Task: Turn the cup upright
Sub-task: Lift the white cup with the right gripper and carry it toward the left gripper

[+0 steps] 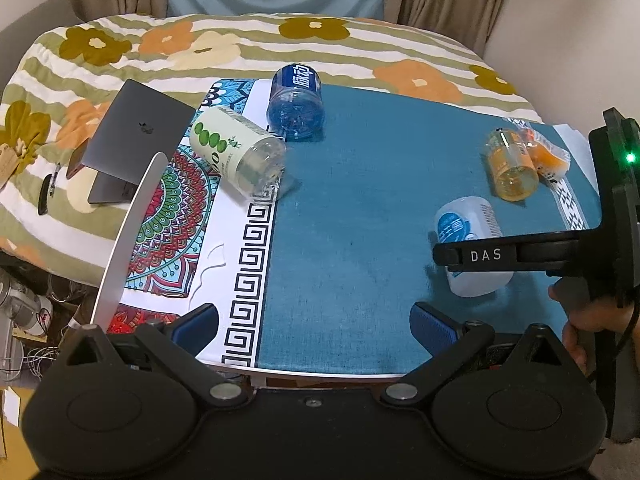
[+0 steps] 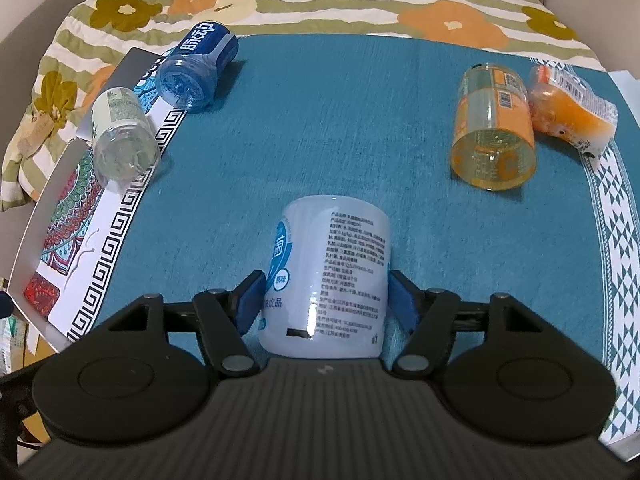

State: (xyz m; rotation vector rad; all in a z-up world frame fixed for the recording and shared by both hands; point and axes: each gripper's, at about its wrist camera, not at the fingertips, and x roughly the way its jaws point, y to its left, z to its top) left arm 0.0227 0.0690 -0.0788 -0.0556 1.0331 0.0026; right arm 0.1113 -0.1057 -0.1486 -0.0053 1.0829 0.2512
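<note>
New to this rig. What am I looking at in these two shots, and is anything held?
No robot here: a person carries a two-finger hand-held gripper in each hand, each with a fisheye camera looking along its fingers.

The left wrist view shows the left hand-held gripper open over the blue tablecloth, holding nothing. The right tool enters from the right side of that view.

The right wrist view shows the right hand-held gripper with its blue pads on both sides of the white cup, which lies on its side.

Also lying on their sides: a blue cup, a green-dotted cup and an orange cup, with an orange packet beside it. A laptop sits on the left.
</note>
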